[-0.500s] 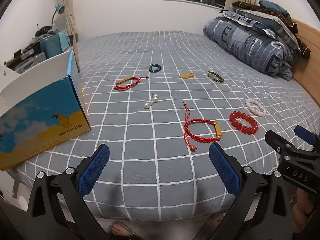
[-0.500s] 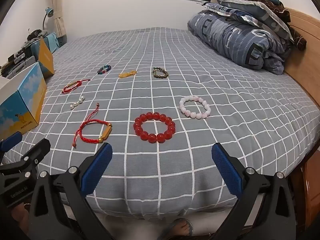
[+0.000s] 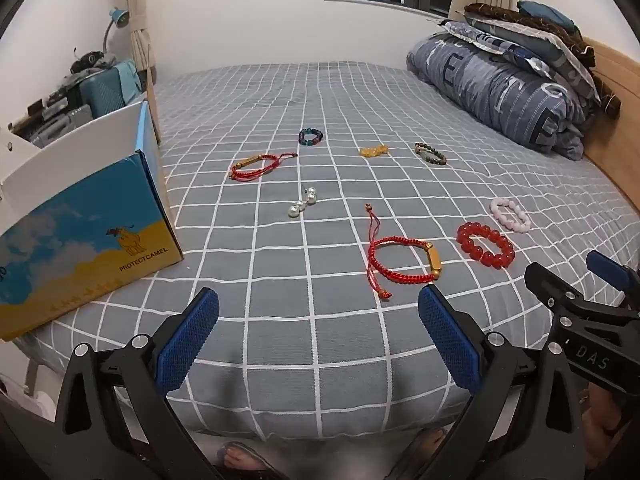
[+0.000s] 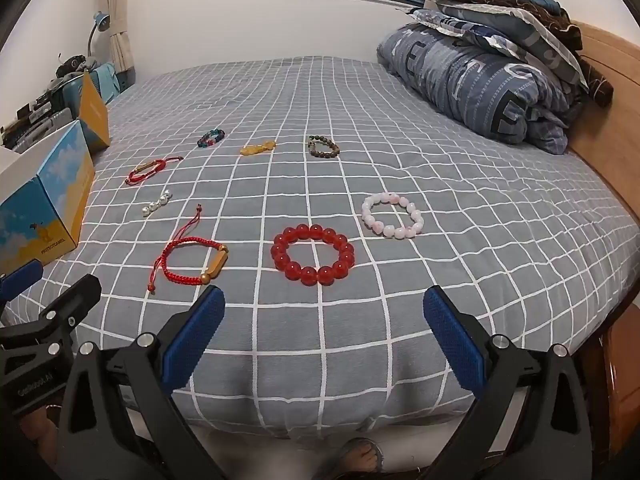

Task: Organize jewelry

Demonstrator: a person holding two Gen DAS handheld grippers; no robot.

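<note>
Both my grippers, left [image 3: 318,336] and right [image 4: 323,334], hang jaws spread, empty, at the bed [image 4: 400,160] edge. Cord bracelet [image 3: 402,258] lies just beyond left jaws; red beads [image 4: 313,255] beyond right. Box [image 3: 86,224] left of the jewelry, contents hidden.

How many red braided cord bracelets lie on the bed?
2. One red cord bracelet lies near the bed's front edge, beside the red bead bracelet; the other cord bracelet lies farther back, towards the box.
</note>
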